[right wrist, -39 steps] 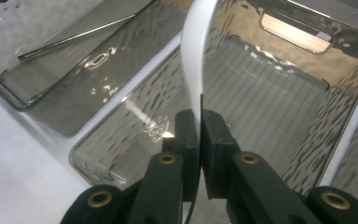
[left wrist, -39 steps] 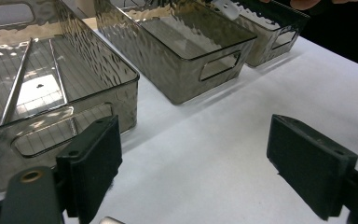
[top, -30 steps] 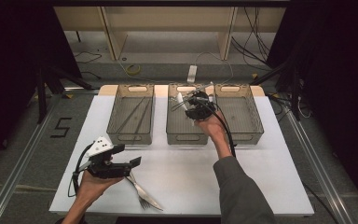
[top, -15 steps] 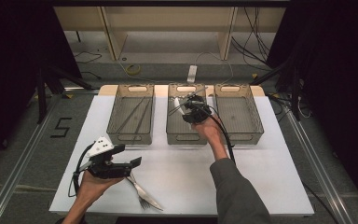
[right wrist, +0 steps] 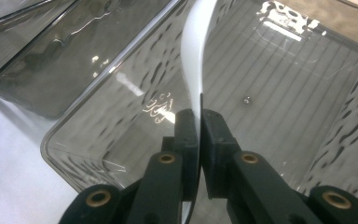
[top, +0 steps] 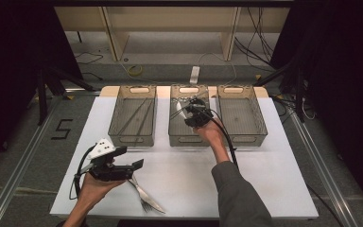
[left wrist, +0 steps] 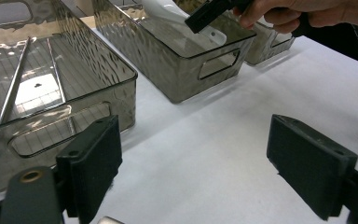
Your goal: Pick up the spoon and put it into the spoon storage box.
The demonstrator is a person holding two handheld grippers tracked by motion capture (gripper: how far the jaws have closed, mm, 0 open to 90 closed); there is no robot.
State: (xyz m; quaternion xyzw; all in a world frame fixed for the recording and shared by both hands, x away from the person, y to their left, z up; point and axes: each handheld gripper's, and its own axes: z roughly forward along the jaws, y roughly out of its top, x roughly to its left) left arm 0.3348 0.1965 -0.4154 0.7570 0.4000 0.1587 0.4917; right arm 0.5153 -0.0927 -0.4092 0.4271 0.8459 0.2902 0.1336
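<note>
My right gripper [top: 192,109] hovers over the middle smoky plastic bin [top: 184,140], shut on the handle of a white spoon [right wrist: 193,51]. In the right gripper view the jaws [right wrist: 199,116] pinch the thin white handle, and the spoon's bowl reaches out above the bin's ribbed floor. The spoon [left wrist: 161,8] and that gripper [left wrist: 205,14] also appear far off in the left gripper view. My left gripper [top: 131,157] rests low at the table's front left, open with nothing between its pads [left wrist: 205,158]. Metal forks [top: 146,199] lie on the table just beside it.
Three bins stand in a row at the back of the white table [top: 264,179]. The left bin [top: 132,138] holds thin metal rods [left wrist: 14,84]. The right bin [top: 242,138] looks bare inside. A cable trails from each gripper.
My right gripper has drifted slightly nearer and to the left over the middle bin, still holding the spoon. The left gripper has kept still.
</note>
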